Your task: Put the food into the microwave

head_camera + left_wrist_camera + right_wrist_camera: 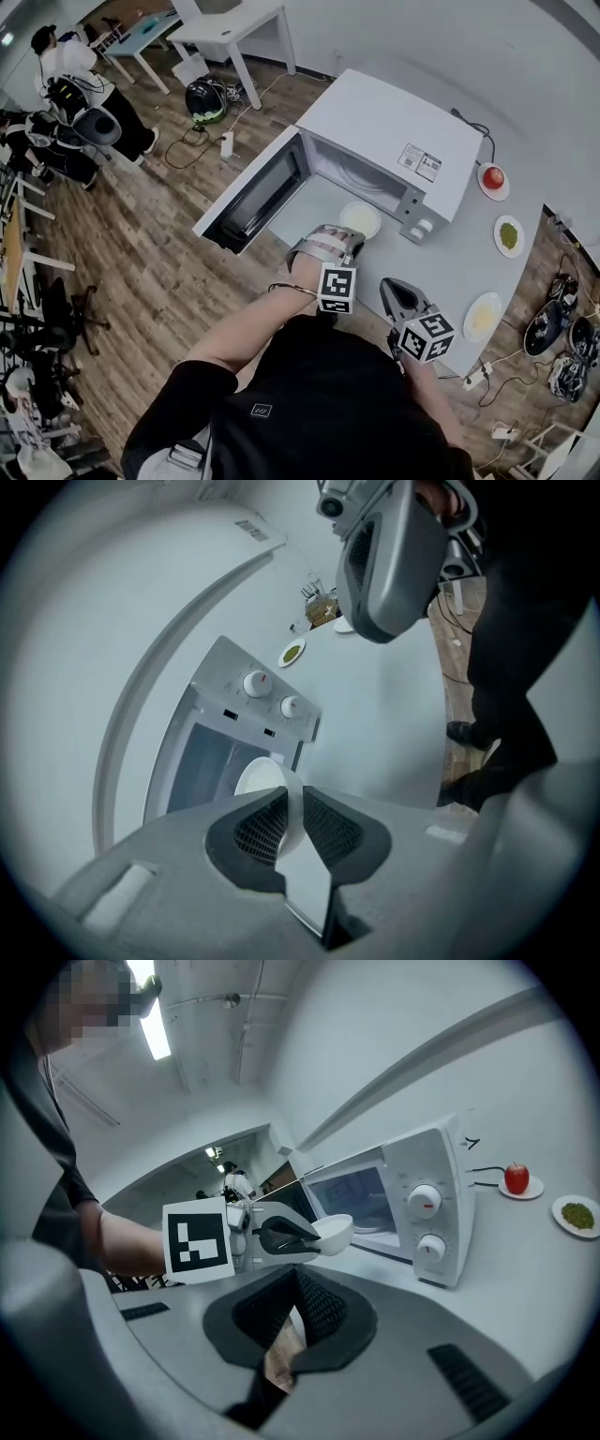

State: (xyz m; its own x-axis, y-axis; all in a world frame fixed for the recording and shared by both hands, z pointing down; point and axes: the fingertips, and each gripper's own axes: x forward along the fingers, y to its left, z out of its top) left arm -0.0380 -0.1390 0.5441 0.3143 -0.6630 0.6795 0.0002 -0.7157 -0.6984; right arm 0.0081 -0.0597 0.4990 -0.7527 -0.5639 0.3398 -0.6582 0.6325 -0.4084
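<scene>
The white microwave (394,131) stands on the white table (469,267) with its door (253,197) swung open to the left. My left gripper (349,234) is shut on the rim of a small white bowl (361,218), which hangs just in front of the oven's opening. In the left gripper view the pads pinch the bowl's (265,780) edge, and the control knobs (255,683) show beyond it. My right gripper (389,286) hovers nearer to me, beside the left one, shut with nothing in it. The right gripper view shows the bowl (335,1232) held by the left gripper (305,1237).
Three plates lie on the table to the right of the microwave: one with a red apple (493,178), one with green food (508,234), one with yellow food (483,316). People and chairs (75,112) are at the far left. A bag (206,100) and cables lie on the wooden floor.
</scene>
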